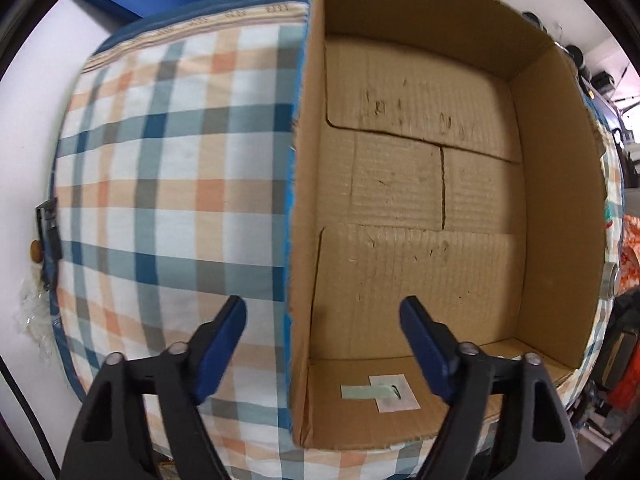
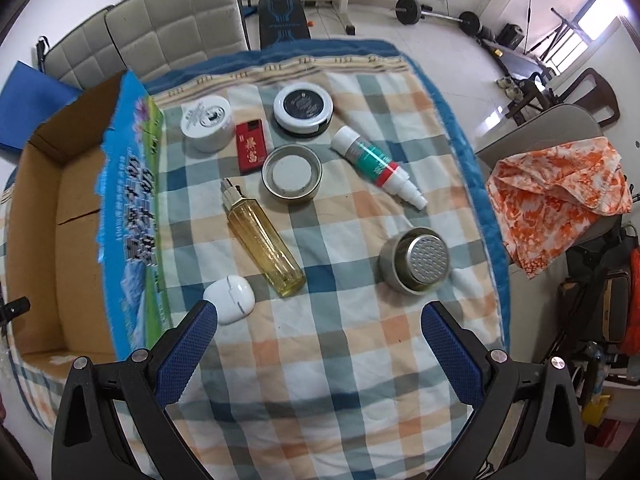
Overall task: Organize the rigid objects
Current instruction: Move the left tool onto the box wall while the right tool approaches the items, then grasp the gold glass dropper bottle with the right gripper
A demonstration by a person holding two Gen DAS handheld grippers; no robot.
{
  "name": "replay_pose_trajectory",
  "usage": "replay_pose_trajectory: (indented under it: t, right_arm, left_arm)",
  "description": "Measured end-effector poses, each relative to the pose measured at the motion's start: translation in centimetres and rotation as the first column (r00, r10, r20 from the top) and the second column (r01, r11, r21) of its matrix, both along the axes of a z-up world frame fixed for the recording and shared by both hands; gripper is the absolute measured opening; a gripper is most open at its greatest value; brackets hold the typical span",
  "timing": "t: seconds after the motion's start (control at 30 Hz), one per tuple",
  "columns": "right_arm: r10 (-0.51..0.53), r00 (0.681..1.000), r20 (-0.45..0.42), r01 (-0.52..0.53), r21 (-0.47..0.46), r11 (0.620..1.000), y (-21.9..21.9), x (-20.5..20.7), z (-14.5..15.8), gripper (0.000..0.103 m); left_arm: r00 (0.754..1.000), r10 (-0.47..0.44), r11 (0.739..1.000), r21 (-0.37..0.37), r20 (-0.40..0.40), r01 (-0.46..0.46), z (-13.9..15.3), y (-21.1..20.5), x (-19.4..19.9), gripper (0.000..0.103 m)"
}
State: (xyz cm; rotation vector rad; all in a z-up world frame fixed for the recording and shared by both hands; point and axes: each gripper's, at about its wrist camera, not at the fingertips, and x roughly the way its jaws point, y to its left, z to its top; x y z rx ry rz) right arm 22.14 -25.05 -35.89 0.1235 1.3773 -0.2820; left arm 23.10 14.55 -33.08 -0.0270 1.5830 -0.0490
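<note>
An open cardboard box (image 1: 420,184) stands on the plaid cloth; it also shows in the right wrist view (image 2: 60,220) at the left. My left gripper (image 1: 322,320) is open and empty above the box's near left wall. My right gripper (image 2: 320,320) is open and empty above the cloth. On the cloth lie a white earbud case (image 2: 231,298), a yellow glass bottle (image 2: 262,238), a red packet (image 2: 251,145), a white jar (image 2: 208,122), a black-lidded tin (image 2: 303,109), a metal lid (image 2: 292,172), a green-and-white spray bottle (image 2: 376,164) and a metal cup (image 2: 416,260).
The plaid cloth (image 2: 340,360) covers the table. Grey padded chairs (image 2: 160,36) stand behind it. An orange patterned cloth (image 2: 560,196) lies on a chair at the right. Gym gear (image 2: 440,12) is on the floor at the back.
</note>
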Motion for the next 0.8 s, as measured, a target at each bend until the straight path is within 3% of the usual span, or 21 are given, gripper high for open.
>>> replay_pose_trajectory:
  t: [0.1,0.2,0.57,0.8]
  right_arm:
    - [0.009,1.0,-0.02,-0.009,0.005,1.0,-0.2,1.4,-1.9,0.103]
    - [0.013,0.999,-0.044,-0.012,0.029,1.0,-0.5,2.5,-3.9,0.103]
    - [0.014,0.993,-0.117,-0.003,0.1,0.995,-0.4,6.0,-8.5,0.103]
    - [0.035,0.989,-0.141,-0.019,0.114,0.993,0.2,9.0,-9.6,0.102]
  left_arm:
    - [1.0,-0.022,1.0,-0.017,-0.015,0.021,-0.9,-0.3,0.2,0.069]
    - [0.998,-0.039,0.999,-0.033,-0.043,0.038,-1.7,-0.6,0.3,0.049]
    - [0.996,-0.046,0.998,0.038,-0.079,0.049,-3.6,0.5,0.3,0.015]
    - [0.994,-0.033,0.998,0.047,-0.099,0.038,-4.4,1.7,-0.1,0.006]
